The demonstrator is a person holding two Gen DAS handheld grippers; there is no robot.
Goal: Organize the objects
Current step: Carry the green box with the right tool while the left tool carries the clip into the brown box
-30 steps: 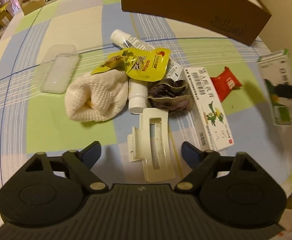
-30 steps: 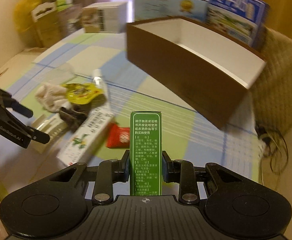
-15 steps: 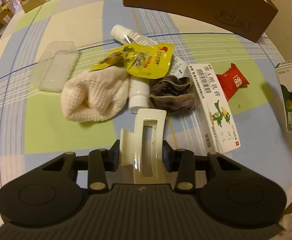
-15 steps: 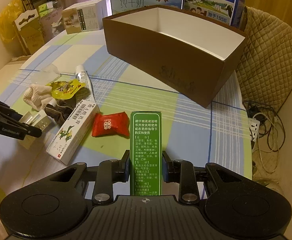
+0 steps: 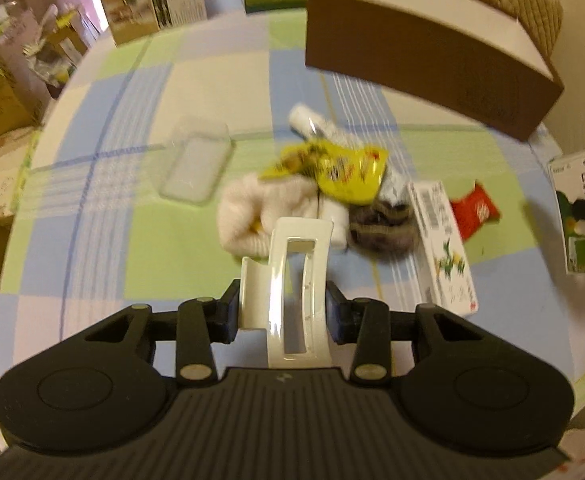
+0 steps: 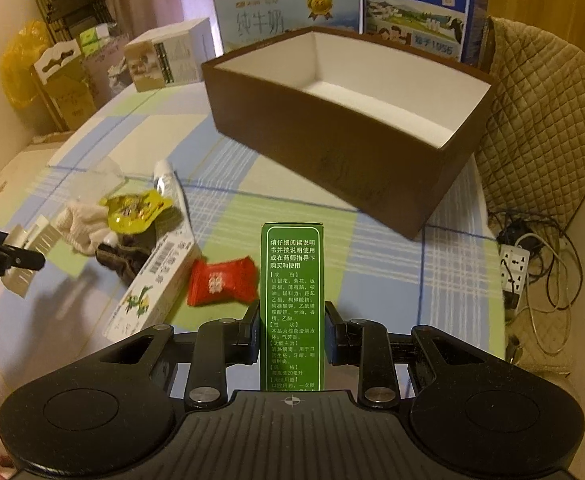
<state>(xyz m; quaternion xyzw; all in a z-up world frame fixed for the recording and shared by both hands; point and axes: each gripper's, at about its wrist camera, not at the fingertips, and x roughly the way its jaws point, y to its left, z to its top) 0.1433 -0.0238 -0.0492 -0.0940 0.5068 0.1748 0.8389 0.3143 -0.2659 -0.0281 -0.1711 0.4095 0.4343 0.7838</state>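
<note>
Since a second ago my left claw (image 5: pixel 282 312) has closed on the white hair clip (image 5: pixel 292 280) and lifted it off the tabletop (image 5: pixel 104 240), and my right claw (image 6: pixel 292 338) has swung round until the brown box (image 6: pixel 332 132) sits ahead. I judge this the carry step: both items picked, neither yet stowed. Next I need to bring each over the box's open white interior, clear its near wall, then release. The left claw is narrowed to the clip's width, pads pressing both its sides. The right is pressed onto the green medicine box (image 6: pixel 292 300), held upright above the tabletop. The remaining clutter lies well short of the brown box.
</note>
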